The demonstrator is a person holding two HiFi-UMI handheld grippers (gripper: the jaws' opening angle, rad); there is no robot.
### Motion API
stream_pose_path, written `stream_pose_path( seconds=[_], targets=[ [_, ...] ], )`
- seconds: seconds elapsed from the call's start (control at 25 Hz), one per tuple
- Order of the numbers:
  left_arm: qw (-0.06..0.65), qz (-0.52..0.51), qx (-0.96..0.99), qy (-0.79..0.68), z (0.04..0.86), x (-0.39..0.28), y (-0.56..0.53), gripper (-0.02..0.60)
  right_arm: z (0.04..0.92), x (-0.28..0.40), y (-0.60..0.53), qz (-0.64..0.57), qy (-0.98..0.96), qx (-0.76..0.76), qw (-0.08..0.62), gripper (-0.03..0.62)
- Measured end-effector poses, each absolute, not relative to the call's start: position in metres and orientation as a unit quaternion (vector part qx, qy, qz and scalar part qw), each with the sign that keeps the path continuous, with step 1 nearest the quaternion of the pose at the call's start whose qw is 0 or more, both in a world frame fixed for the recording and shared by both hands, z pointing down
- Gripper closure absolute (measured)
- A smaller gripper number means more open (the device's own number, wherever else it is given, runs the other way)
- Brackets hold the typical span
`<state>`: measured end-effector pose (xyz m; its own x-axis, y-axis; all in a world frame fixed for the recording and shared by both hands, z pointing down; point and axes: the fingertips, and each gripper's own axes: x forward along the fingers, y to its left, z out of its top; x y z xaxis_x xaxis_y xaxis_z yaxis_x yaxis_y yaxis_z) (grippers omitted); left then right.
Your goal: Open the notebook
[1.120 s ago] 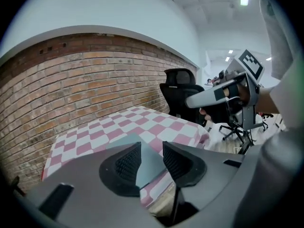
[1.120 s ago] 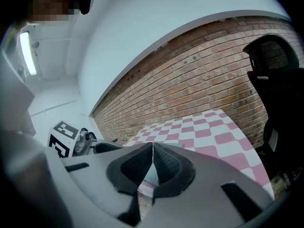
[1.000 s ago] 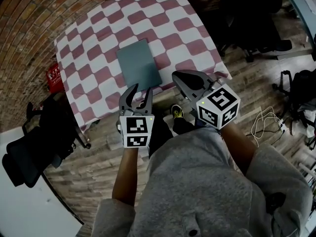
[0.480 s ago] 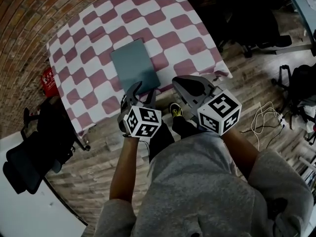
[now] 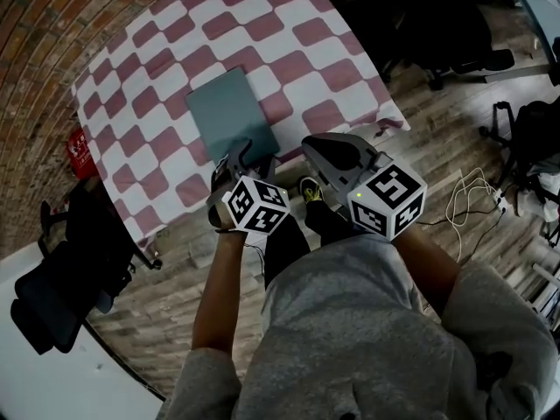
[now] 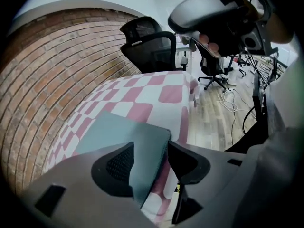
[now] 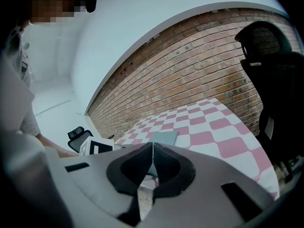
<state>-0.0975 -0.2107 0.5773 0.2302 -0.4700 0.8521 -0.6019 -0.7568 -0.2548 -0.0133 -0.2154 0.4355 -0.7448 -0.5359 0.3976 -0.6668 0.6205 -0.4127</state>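
Observation:
A closed grey-green notebook [image 5: 229, 112] lies on the table with the red-and-white checked cloth [image 5: 306, 68], close to the table's near edge. My left gripper [image 5: 249, 160] points steeply down over the notebook's near corner. In the left gripper view that notebook [image 6: 118, 132] corner lies between the opening jaws of the left gripper [image 6: 151, 160], and the pads do not press on it. My right gripper [image 5: 308, 143] hangs just off the table's near edge, right of the notebook. Its tips [image 7: 152, 148] meet with nothing between them, and the notebook [image 7: 164, 137] lies beyond.
A brick wall [image 7: 190, 75] runs along the table's far side. Black office chairs stand at the lower left [image 5: 48, 296] and past the table's right end [image 5: 437, 24]. A red object [image 5: 77, 151] sits by the wall. Cables [image 5: 472, 204] lie on the wooden floor.
My left gripper has come down and forward onto the notebook's near corner, rolling so its marker cube turned, and its jaws have spread wider. The right gripper has barely moved.

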Motion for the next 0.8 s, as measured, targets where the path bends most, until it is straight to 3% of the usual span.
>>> stream_pose_path(
  seconds=[0.4, 0.8],
  targets=[
    [0.067, 0.529, 0.788, -0.306, 0.5847, -0.0974, -0.2108, 0.37, 0.4392, -0.0104, -0.2147, 0.279, -0.889, 0.343, 0.116, 0.565],
    [0.043, 0.547, 0.79, -0.273, 0.581, -0.0905, -0.2037, 0.481, 0.4369, -0.0047, -0.216, 0.278, -0.886, 0.353, 0.111, 0.565]
  ],
)
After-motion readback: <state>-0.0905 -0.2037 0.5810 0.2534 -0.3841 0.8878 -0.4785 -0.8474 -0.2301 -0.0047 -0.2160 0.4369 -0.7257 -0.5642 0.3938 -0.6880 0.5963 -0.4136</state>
